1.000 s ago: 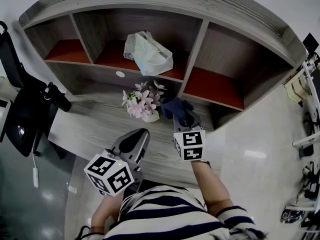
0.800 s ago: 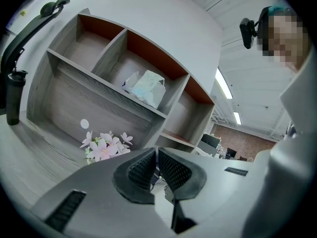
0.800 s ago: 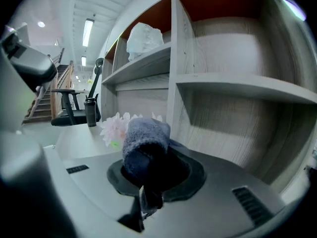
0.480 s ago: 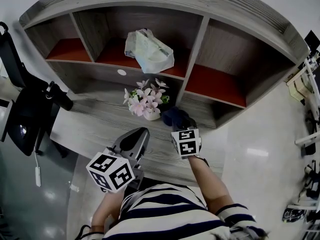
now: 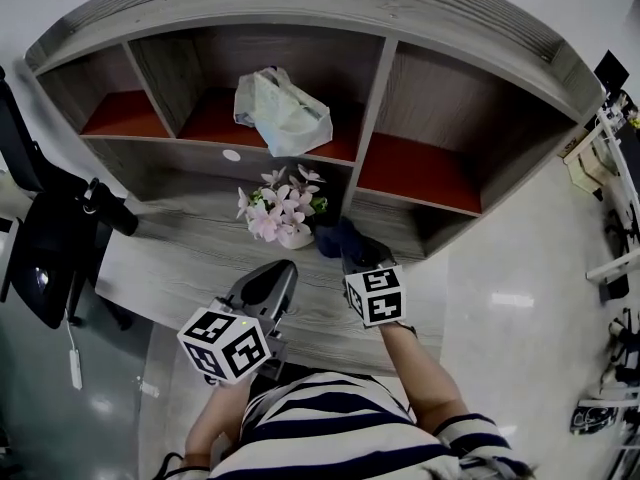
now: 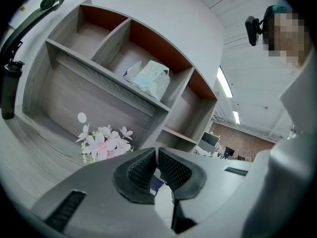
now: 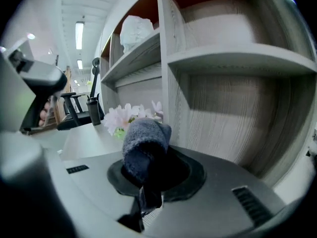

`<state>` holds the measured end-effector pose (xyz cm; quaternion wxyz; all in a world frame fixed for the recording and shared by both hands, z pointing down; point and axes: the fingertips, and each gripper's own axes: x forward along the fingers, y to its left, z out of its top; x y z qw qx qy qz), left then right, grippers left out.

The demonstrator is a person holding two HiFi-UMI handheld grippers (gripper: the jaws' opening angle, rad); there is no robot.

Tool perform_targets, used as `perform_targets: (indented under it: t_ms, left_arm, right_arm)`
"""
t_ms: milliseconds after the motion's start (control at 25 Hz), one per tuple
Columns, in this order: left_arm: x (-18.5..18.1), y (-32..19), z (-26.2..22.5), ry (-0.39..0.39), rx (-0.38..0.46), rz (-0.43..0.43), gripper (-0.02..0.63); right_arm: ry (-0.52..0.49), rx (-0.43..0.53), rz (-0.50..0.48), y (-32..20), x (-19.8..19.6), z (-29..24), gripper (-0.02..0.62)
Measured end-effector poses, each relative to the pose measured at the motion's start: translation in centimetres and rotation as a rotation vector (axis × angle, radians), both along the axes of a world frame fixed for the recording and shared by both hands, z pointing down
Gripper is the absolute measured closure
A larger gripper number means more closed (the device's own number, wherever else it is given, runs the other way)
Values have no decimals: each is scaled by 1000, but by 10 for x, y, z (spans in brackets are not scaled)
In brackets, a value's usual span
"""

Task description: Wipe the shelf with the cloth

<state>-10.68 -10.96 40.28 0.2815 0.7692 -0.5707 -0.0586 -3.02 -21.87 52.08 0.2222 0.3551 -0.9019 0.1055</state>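
Observation:
A grey wooden shelf unit point(image 5: 380, 118) with red-backed compartments stands on a grey desk point(image 5: 190, 258). My right gripper point(image 5: 350, 250) is shut on a dark blue cloth point(image 7: 143, 143), bunched between its jaws and held just above the desk, next to the lower right compartment point(image 7: 233, 108). The cloth point(image 5: 335, 238) shows beside the flowers in the head view. My left gripper point(image 6: 156, 168) is shut with nothing in it and hangs back over the desk's front edge point(image 5: 275, 283).
A small pot of pink flowers point(image 5: 275, 213) stands on the desk, left of the cloth. A white plastic bag point(image 5: 280, 113) lies in the middle upper compartment. A black office chair point(image 5: 50, 248) is at the left; tiled floor lies to the right.
My right gripper with the cloth has shifted slightly left and nearer the flowers. The left gripper has stayed in place.

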Motion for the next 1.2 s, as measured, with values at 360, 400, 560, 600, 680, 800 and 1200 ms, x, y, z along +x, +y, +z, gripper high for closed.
perform_targets:
  t_ms: [360,400,560,600,680,800,1200]
  left_arm:
    - [23,-15,-33,24,62,81,575]
    - [25,-16,-38,23,76,90,575]
    - [32,-18,-62,23,125,119,575]
    - [34,-18,-68,23,140,127,575]
    - [37,-18,-78,20,169,142,575]
    - [40,-18,-88,11,195,152,575]
    - [36,-15,-107,-16,254,117,575]
  right_arm:
    - [-130,194,-115,26,4,-129,527]
    - [-145,217,-122,29,5,-144,527]
    - [-221,320,-143,36,10,-203,526]
    - [-239,349,-147,37,11,-218,527]
    - [-270,410,-156,38,13,-247,526]
    - [-305,502,-154,36,15,-287,527]
    - [-345,719,-135,16,9,-379,526]
